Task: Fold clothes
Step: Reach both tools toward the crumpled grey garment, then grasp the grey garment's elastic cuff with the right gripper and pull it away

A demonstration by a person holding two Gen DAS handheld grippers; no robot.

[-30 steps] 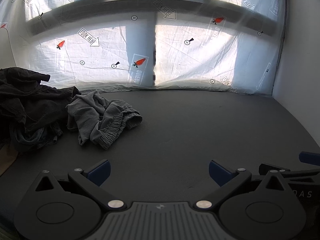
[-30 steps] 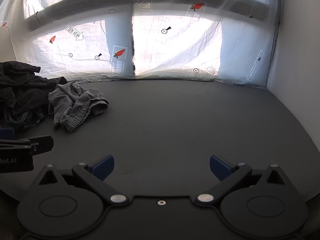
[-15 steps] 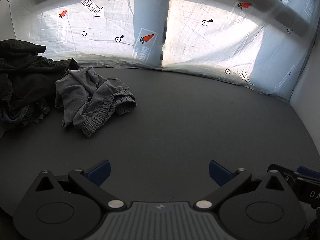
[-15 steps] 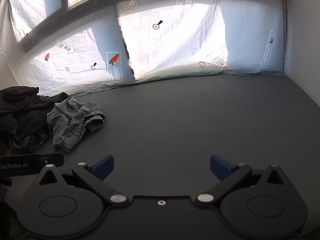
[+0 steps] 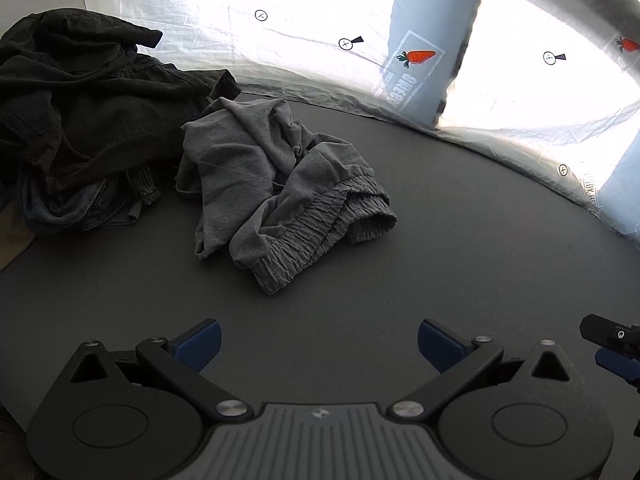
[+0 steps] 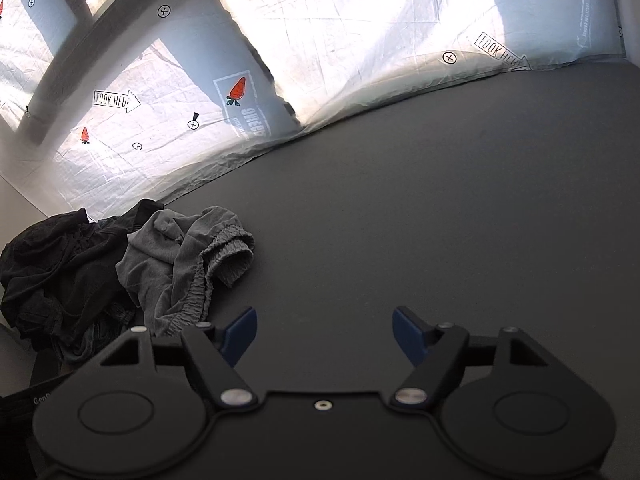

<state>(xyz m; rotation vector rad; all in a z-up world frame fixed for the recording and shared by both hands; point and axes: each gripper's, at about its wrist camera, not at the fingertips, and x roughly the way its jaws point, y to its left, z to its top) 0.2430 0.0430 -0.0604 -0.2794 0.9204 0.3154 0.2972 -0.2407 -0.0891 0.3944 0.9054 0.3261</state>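
Crumpled grey shorts (image 5: 280, 196) with an elastic waistband lie on the dark table, beside a pile of black clothes (image 5: 76, 120) at the left. My left gripper (image 5: 318, 344) is open and empty, a short way in front of the shorts. In the right wrist view the grey shorts (image 6: 188, 264) and the black pile (image 6: 60, 276) lie at the left. My right gripper (image 6: 324, 334) is open and empty, just right of the shorts. A part of the right gripper shows at the right edge of the left wrist view (image 5: 612, 344).
The dark grey table (image 6: 440, 220) stretches to the right of the clothes. A white printed sheet (image 6: 340, 60) with carrots and arrows hangs along the far edge. A white wall stands at the left (image 6: 16, 216).
Both grippers have moved left and closer to the clothes, which now look larger. The right wrist view has tilted. Both grippers stay open.
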